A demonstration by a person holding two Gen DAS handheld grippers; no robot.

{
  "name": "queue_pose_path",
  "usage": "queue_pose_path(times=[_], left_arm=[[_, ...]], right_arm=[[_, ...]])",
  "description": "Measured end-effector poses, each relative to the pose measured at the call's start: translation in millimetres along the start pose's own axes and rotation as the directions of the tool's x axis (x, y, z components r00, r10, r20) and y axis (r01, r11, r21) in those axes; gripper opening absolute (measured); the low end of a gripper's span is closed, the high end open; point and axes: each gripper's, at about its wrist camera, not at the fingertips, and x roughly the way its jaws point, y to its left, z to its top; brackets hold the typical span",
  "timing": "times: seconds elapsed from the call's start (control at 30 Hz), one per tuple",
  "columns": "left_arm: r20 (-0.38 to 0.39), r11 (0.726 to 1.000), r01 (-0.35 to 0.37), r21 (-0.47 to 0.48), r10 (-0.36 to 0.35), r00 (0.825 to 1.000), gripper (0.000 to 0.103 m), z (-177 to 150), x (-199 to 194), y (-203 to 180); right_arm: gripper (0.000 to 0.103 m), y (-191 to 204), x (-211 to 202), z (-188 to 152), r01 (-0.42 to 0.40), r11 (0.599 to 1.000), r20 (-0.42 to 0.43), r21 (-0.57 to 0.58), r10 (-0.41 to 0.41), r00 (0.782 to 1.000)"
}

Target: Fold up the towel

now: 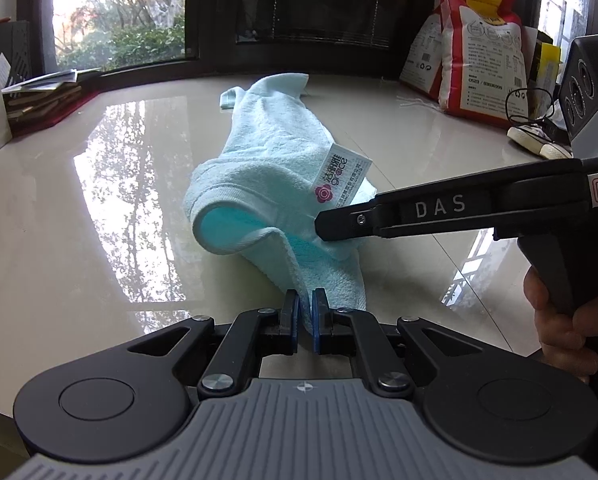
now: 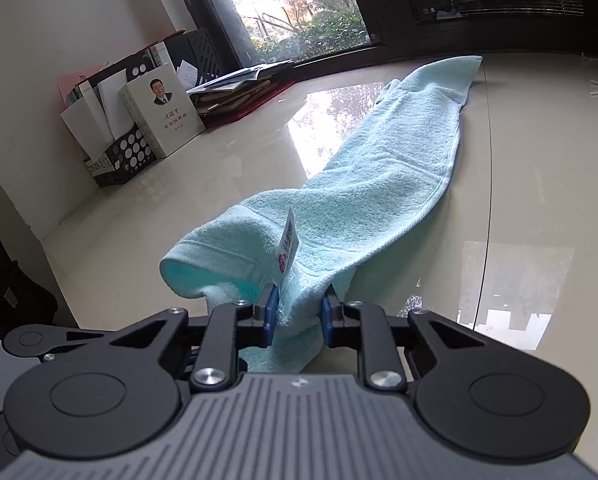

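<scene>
Light blue towel [image 2: 383, 184] stretched along glossy table [image 2: 519, 168], near end lifted. Left gripper [image 1: 306, 308] pinched tight on near corner. Right gripper [image 2: 297, 312] clamped on bunched edge beside white label [image 2: 287, 242]. Rice bags [image 1: 475, 52] right of towel; black file holder [image 2: 119, 156] with papers and book [image 2: 163, 108] to left.

home | rice bags [image 1: 479, 48] | shoe [image 1: 539, 140] | books [image 2: 235, 88] | glossy floor [image 1: 79, 200]
</scene>
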Motion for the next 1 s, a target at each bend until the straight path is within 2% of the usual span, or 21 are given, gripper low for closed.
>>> queue_pose_path(times=[0.23, 0.37, 0.6, 0.8, 1.0], left_arm=[[0.009, 0.998, -0.059, 0.031, 0.059, 0.998, 0.007, 4.4, -4.3, 10.0], [0.040, 0.991, -0.102, 0.087, 0.099, 0.994, 0.007, 11.6, -14.2, 15.1], [0.067, 0.974, -0.109, 0.198, 0.097, 0.993, 0.007, 21.1, -31.4, 11.1], [0.048, 0.962, -0.030, 0.271, 0.018, 0.999, 0.007, 18.1, -41.0, -6.5], [0.009, 0.946, 0.072, 0.317, -0.079, 0.997, 0.008, 10.4, -46.8, -26.1]], right_arm=[[0.018, -6.6, -27.7, 16.7, 0.035, 0.999, 0.051, -0.005, -0.034, 0.998], [0.018, -11.6, -45.6, 26.0, 0.064, 0.998, 0.073, -0.021, -0.062, 0.995], [0.018, -24.6, -76.3, 32.6, 0.112, 0.993, 0.085, -0.040, -0.109, 0.990], [0.018, -36.1, -101.9, 22.8, 0.158, 0.986, 0.059, -0.059, -0.155, 0.986], [0.018, -54.7, -124.1, 6.9, 0.236, 0.970, 0.026, -0.056, -0.235, 0.972]])
